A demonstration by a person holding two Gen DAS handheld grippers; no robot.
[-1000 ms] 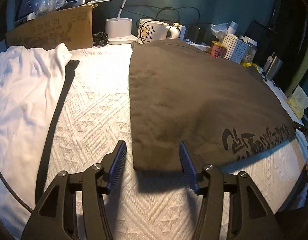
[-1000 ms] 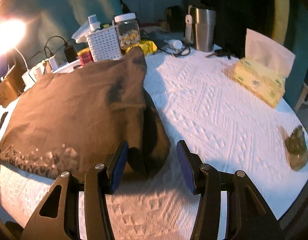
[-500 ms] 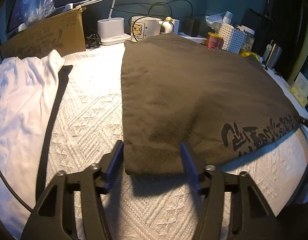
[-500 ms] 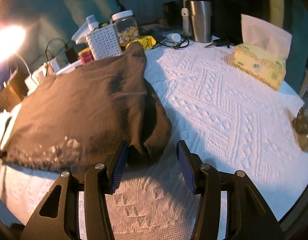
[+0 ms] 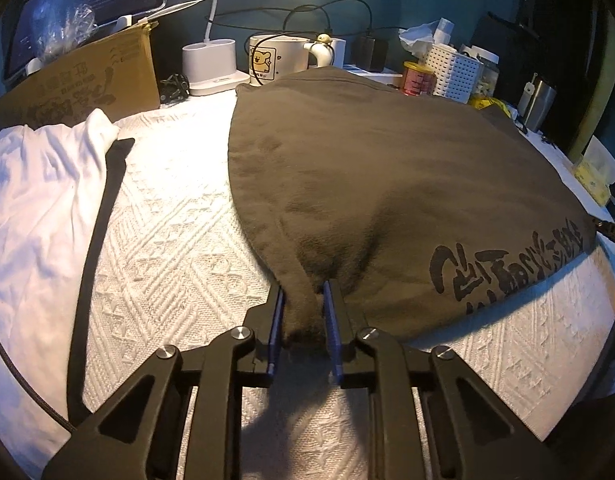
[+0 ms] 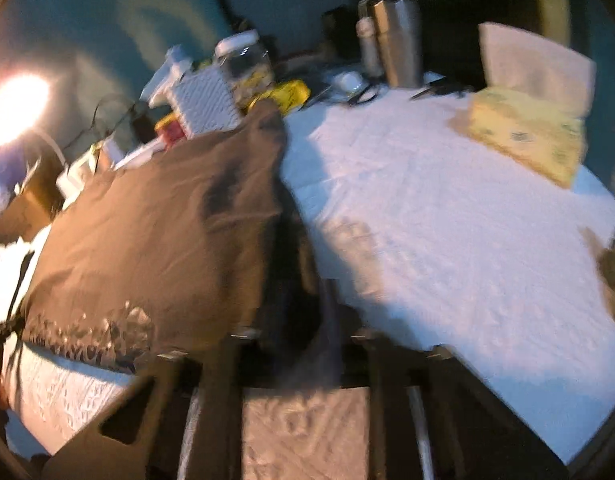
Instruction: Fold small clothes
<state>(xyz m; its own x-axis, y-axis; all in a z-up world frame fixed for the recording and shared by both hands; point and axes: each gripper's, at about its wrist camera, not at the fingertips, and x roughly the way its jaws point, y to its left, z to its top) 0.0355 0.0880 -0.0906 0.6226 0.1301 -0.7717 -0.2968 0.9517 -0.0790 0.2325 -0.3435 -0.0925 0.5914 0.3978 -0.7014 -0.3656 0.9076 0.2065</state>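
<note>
A dark brown garment (image 5: pixel 387 184) with black lettering near its hem lies spread on the white textured cloth (image 5: pixel 167 248). My left gripper (image 5: pixel 303 300) is shut on the garment's near left corner, and the fabric bunches between the blue pads. In the blurred right wrist view the same garment (image 6: pixel 159 232) lies at the left. My right gripper (image 6: pixel 295 304) has closed on its near right corner, where dark fabric fills the gap between the fingers.
A white garment (image 5: pixel 31 208) and a black strap (image 5: pixel 95 240) lie at the left. A cardboard box (image 5: pixel 79 84), mug (image 5: pixel 277 60), white basket (image 5: pixel 455 72) and steel tumbler (image 6: pixel 399 40) line the back. A yellow tissue pack (image 6: pixel 527 128) sits at the right.
Both grippers moved forward onto the garment's near corners and closed from wide open onto the fabric. The right wrist view is now motion-blurred.
</note>
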